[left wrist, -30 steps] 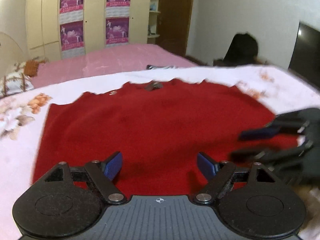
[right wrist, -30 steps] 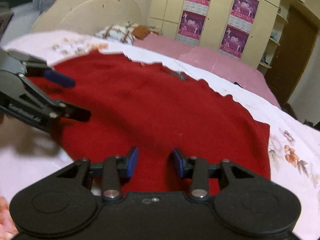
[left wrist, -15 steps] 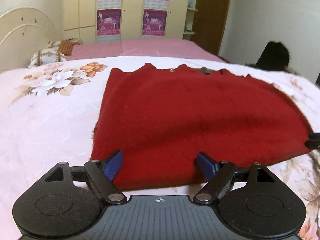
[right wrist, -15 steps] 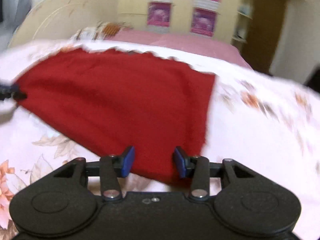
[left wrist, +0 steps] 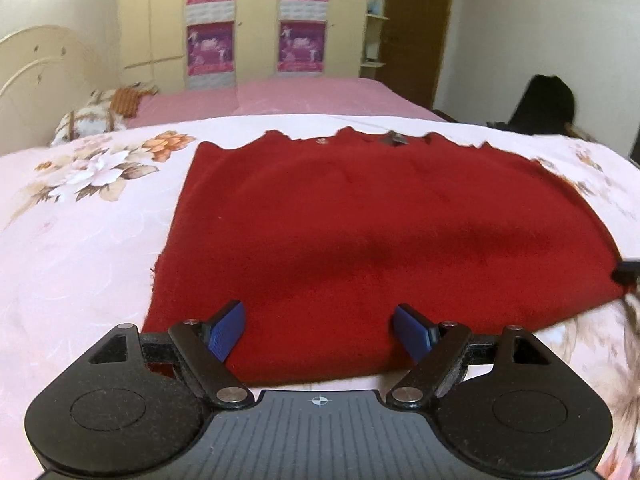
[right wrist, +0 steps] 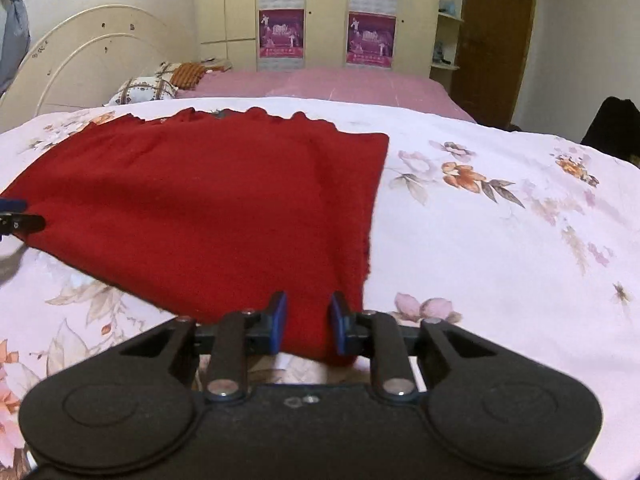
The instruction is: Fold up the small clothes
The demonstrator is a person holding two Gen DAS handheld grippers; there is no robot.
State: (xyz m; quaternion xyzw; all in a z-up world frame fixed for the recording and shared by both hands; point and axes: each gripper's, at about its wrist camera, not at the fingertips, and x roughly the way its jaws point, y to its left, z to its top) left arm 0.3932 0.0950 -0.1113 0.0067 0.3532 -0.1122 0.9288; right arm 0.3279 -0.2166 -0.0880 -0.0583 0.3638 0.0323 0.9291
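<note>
A dark red knit garment (left wrist: 360, 224) (right wrist: 208, 200) lies flat on a floral bedspread (left wrist: 80, 240) (right wrist: 500, 240); its scalloped edge is at the far side. My left gripper (left wrist: 320, 330) is open and wide, hovering over the garment's near left corner with its pads clear of the cloth. My right gripper (right wrist: 307, 322) is at the near right corner. Its jaws are closing, with the red cloth between the blue pads (right wrist: 278, 322); I see no firm pinch. Each gripper's tip shows at the edge of the other's view: the right one (left wrist: 626, 272), the left one (right wrist: 18, 220).
A second bed with a pink cover (right wrist: 320, 84) stands behind, with pillows (right wrist: 144, 88) and a cream headboard (right wrist: 80, 56). A wardrobe with purple posters (right wrist: 324, 12) and a brown door (right wrist: 492, 40) line the back wall. A dark shape (left wrist: 544, 104) sits at the right.
The two grippers have moved apart from the garment's middle to its near corners. The right gripper's jaws have narrowed around the cloth. The left gripper's opening is unchanged.
</note>
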